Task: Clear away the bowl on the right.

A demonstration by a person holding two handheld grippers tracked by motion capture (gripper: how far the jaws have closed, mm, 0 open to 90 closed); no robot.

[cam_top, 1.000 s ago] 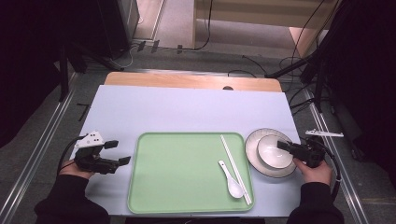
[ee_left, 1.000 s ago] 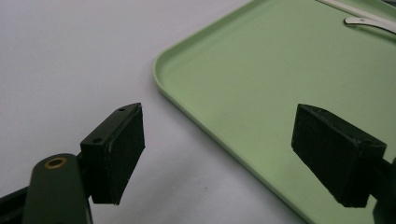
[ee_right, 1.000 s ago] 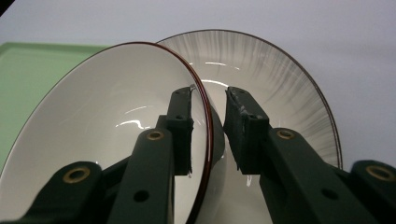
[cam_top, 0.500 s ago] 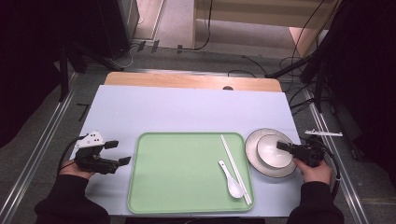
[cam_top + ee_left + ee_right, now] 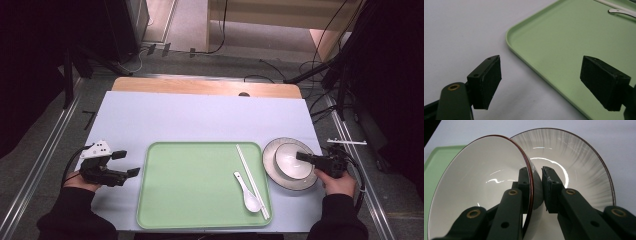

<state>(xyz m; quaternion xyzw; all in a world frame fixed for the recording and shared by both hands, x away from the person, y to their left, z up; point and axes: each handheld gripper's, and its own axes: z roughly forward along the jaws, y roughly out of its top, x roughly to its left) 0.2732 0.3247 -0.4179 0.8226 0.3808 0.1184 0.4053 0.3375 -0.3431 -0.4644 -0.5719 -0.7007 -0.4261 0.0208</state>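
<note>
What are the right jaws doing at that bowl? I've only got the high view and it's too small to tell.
Observer: The right gripper straddles the bowl's wall at the rim, one jaw inside and one outside. The jaws have just been closing.
Operator: Clamped?
Observer: The inner pad lies on the wall. The outer pad is right at it, but I can't tell whether it's pressing.
Operator: Left side?
Observer: The left gripper has its jaws wide open with nothing held, one over the table and one over the green tray.
</note>
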